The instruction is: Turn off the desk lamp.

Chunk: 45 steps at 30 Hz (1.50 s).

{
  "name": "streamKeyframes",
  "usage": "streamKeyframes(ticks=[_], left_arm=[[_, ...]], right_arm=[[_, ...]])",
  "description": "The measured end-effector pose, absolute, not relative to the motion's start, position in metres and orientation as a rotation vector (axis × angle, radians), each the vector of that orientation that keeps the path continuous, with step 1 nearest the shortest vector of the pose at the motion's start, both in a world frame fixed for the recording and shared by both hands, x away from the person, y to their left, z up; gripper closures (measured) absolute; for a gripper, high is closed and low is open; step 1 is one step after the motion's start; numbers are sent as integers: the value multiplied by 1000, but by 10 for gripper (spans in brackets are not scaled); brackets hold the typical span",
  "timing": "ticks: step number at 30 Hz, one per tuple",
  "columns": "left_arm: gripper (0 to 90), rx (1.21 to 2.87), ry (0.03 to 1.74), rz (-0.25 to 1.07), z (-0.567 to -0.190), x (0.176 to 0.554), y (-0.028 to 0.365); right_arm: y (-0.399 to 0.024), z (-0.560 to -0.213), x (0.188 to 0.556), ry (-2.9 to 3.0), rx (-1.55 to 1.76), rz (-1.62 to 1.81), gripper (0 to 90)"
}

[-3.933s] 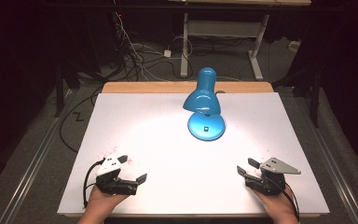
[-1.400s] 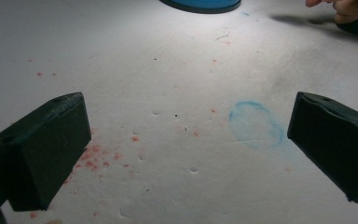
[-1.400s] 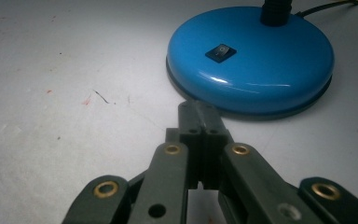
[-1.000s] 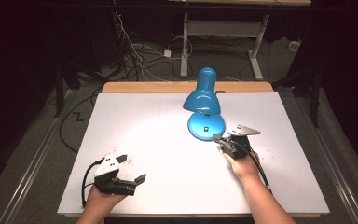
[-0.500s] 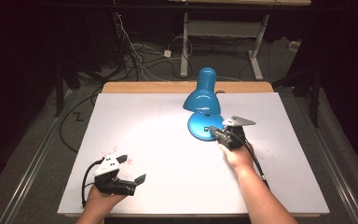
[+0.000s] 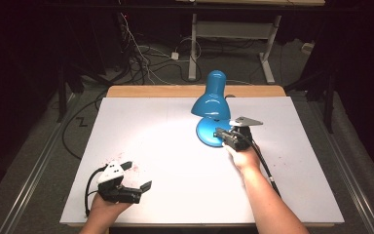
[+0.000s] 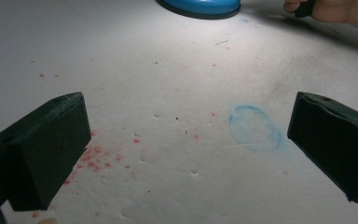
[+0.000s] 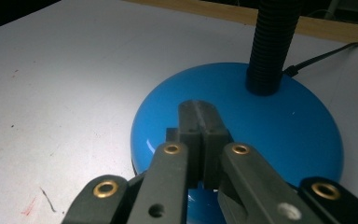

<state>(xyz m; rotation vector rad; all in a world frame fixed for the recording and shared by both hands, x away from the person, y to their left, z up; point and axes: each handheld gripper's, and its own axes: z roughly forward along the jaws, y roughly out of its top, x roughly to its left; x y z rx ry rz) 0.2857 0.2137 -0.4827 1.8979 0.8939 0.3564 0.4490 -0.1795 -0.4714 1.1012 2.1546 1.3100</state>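
Right gripper view: the right gripper [image 8: 200,122], jaws clenched together, presses on the blue lamp [image 6: 213,108] base near the table's [image 6: 146,195] far edge; it might slip off the glossy dome. The left gripper [image 6: 126,189] rests released.

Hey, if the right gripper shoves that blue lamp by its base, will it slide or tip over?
Probably slide: the lamp sits on a wide, round, low base, which likely holds most of the weight. The glossy base may let the right gripper, jaws closed together over it, skid off. The ribbed neck looks bendable, so the shade could wobble.
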Motion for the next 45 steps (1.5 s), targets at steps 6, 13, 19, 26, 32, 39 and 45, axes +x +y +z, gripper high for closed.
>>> streamKeyframes(ticks=[6,13,19,26,32,39,45], left_arm=[[0,1899,892,352,-483,286,214],[0,1898,892,349,-483,285,214],[0,1899,891,349,-482,286,214],[0,1897,891,346,-482,285,214],[0,1895,895,345,-482,286,215],[0,1903,891,340,-482,285,213],[0,1901,893,343,-482,285,215]], right_arm=[[-175,-472,451,2166,1092,1309,900],[-175,-477,454,2175,1123,1275,900],[-176,-477,455,2171,1134,1283,900],[-175,-478,455,2176,1132,1281,900],[-176,-478,455,2180,1131,1283,900],[-175,-478,455,2179,1124,1276,900],[-176,-481,457,2156,1140,1262,900]])
